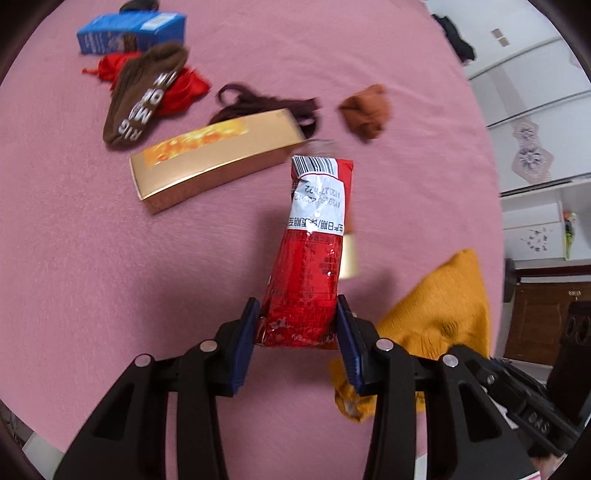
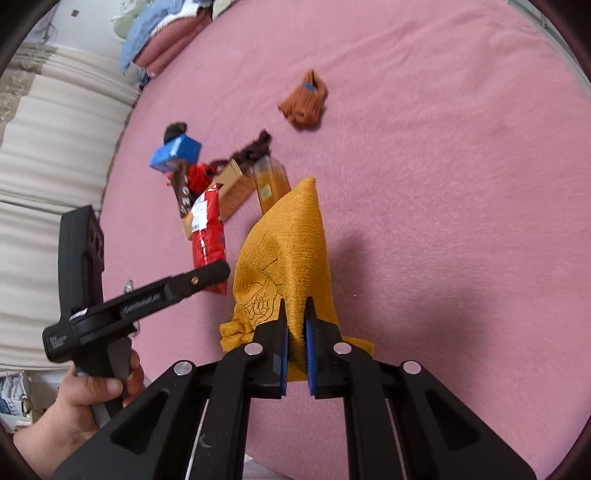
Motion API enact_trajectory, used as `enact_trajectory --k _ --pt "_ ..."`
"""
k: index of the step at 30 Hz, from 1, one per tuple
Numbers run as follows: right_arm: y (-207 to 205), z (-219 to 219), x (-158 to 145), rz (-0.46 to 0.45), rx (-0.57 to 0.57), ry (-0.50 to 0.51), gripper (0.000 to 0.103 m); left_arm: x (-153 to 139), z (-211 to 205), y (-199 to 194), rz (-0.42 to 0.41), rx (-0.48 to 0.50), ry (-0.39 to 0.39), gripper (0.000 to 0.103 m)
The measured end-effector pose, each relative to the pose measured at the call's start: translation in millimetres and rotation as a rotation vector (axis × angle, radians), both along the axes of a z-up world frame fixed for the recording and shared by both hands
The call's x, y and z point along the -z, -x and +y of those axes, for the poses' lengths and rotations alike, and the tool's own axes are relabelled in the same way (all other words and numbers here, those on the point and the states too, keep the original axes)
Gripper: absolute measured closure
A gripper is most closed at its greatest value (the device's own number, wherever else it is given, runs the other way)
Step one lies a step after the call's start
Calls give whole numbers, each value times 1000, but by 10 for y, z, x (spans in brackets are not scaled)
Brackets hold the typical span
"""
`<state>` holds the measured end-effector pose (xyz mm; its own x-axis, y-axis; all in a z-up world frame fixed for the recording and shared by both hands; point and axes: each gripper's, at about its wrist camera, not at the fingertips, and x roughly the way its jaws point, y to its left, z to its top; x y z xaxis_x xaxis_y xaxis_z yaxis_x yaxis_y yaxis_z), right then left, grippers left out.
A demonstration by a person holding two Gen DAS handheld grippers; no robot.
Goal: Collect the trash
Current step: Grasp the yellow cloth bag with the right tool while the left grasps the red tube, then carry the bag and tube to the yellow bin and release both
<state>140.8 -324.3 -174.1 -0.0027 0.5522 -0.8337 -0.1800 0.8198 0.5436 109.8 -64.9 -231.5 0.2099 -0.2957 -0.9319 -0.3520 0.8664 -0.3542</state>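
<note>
The red snack wrapper (image 1: 308, 266) is up off the pink bedspread (image 1: 110, 258), pinched at its lower end between the 2 blue pads of the left gripper (image 1: 298, 314), barcode end pointing away from the camera. Solid grip there, pads pressing in on both sides of the crinkled foil. From the right wrist view the same wrapper (image 2: 208, 251) hangs in front of the left gripper's black frame, and a hand (image 2: 85, 398) grips that tool's handle at the lower left.

Over on the other side, the right gripper (image 2: 295, 317) is clamped nearly shut on the mustard-yellow cloth bag (image 2: 291, 251), a fold of fabric squeezed between its pads and the bag's pointed corner standing up. The left view catches that bag (image 1: 443, 314) just beside the wrapper, to its right.

Beyond them on the bedspread: a long gold box (image 1: 218, 158) near the wrapper's top end, a brown sock with white lettering (image 1: 144, 99) lying over red cloth (image 1: 184, 88), a blue carton (image 1: 129, 31) behind those, a dark brown tangle of fabric (image 1: 258, 103) touching the gold box, and a rust-coloured sock (image 1: 367, 110) on its own, well apart.
</note>
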Motion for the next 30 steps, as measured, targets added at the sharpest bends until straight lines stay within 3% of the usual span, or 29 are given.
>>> enact_trajectory --k 6,15,23,30 --pt "23 -412 -327 -51 71 -16 95 -475 -301 47 -73 25 32 62" --pt "66 -1227 -702 -122 181 -1 95 -985 -1207 -76 -144 155 27 62" --pt "124 -2135 -876 -160 328 12 95 -1163 -2258 -253 -161 305 63 61" --pt "176 -3023 -871 -163 450 43 95 -1125 -3160 -422 -158 421 87 61"
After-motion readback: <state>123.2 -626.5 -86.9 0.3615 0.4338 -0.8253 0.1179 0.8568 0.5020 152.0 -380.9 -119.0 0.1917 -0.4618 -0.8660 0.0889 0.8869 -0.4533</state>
